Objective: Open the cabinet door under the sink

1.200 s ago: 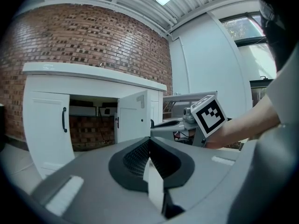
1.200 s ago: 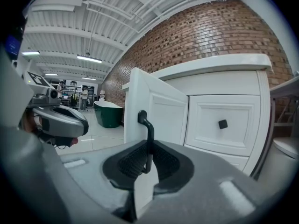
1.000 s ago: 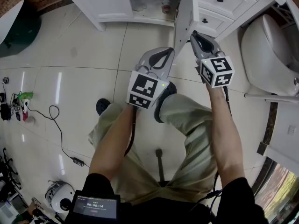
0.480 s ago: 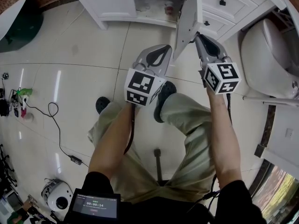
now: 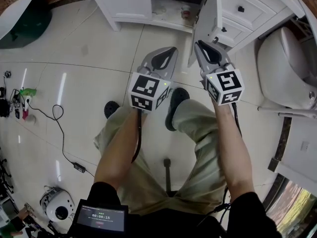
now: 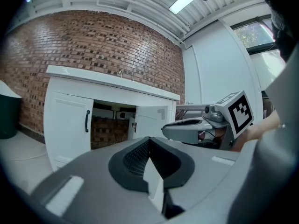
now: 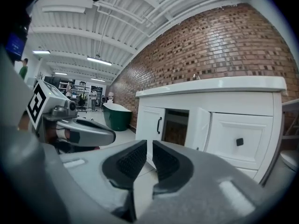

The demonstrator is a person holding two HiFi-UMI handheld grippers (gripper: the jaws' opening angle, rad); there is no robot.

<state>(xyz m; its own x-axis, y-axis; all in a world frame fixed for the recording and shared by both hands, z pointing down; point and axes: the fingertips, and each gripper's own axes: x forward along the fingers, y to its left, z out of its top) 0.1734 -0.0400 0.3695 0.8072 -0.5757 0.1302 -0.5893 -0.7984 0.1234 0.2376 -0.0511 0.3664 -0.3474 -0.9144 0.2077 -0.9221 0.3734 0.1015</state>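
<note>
The left claw (image 5: 170, 50) hangs over the floor (image 5: 74, 83) with its jaws pressed together on nothing. It points toward the cabinet (image 5: 129, 4), whose top the head view cuts off and whose dark inside shows only a small thing too blurred to name. The door (image 5: 204, 19) stands swung open, seen almost edge-on from above, near the right claw (image 5: 200, 45) and not between its jaws. Those jaws have just been opening and stand a narrow gap apart with nothing in it.
</note>
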